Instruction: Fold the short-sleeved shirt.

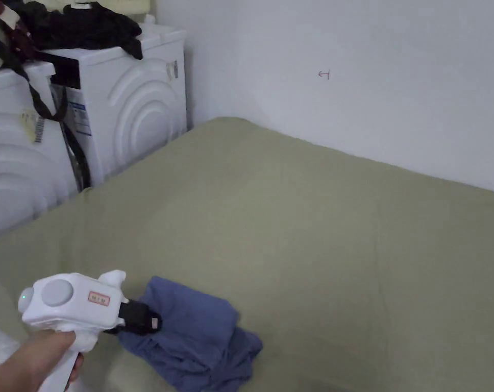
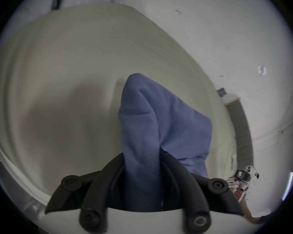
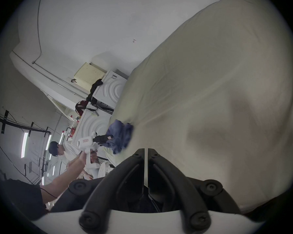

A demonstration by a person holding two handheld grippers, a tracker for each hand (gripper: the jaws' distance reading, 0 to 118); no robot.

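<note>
From head height we look down across the green bed [image 1: 302, 219] toward the white wall [image 1: 368, 61]. The left gripper view sits right behind its claw [image 2: 142, 156], facing along the bed. The right gripper view, tilted, looks back across the same bed [image 3: 210, 85] from farther off.

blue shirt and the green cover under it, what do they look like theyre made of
Blue shirt: soft matte knit, probably cotton jersey; it slumps in rounded folds where the left gripper pinches it. Green cover: thin matte woven sheet, likely cotton or a blend; it lies taut with faint straight creases and no sheen.
</note>
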